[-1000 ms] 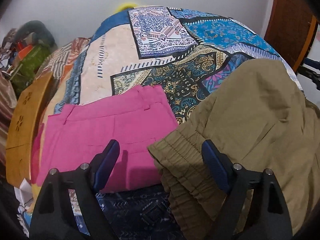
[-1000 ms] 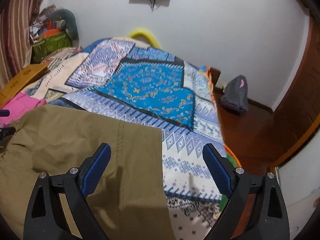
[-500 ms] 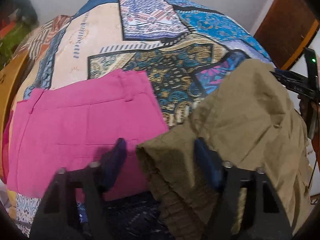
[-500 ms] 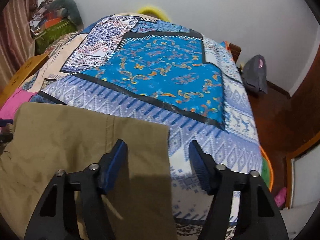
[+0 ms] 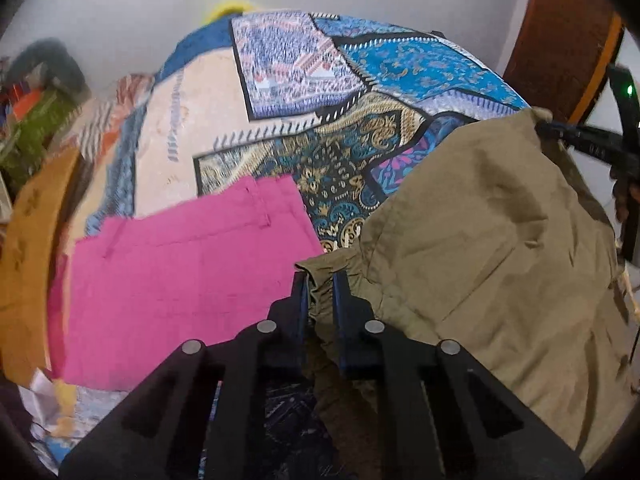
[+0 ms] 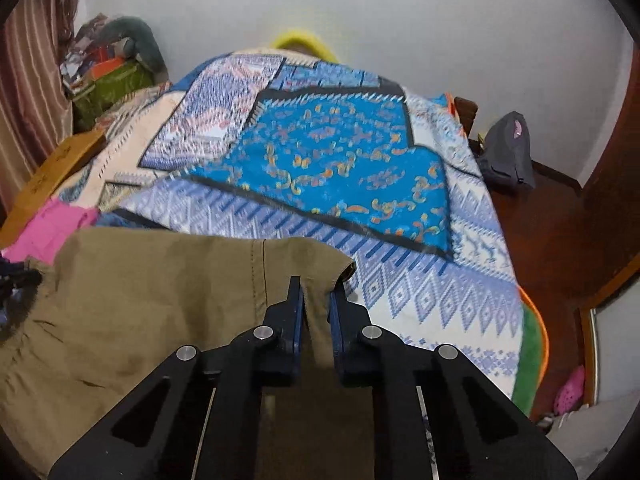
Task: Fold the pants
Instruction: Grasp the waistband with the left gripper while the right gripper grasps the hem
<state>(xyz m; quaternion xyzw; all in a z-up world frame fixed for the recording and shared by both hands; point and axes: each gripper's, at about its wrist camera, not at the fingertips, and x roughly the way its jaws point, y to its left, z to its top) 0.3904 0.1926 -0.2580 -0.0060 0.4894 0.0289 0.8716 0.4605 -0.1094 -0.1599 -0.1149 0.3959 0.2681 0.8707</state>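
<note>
Left gripper: clamped on the gathered elastic waistband of the olive pants.
Right gripper: pinched on the pants' hem corner, fabric between the blue pads.
Olive pants: spread on the patchwork bedspread, filling 3 to 6 o'clock in the left view and 7 to 9 o'clock in the right.
Left view only: the full folded pink garment at 9 o'clock, touching the olive waistband (the right view catches just its corner).
Right view only: a grey bag at 2 o'clock on the wooden floor, well apart from the pants.
Count: two grippers, two garments, one bag.
</note>
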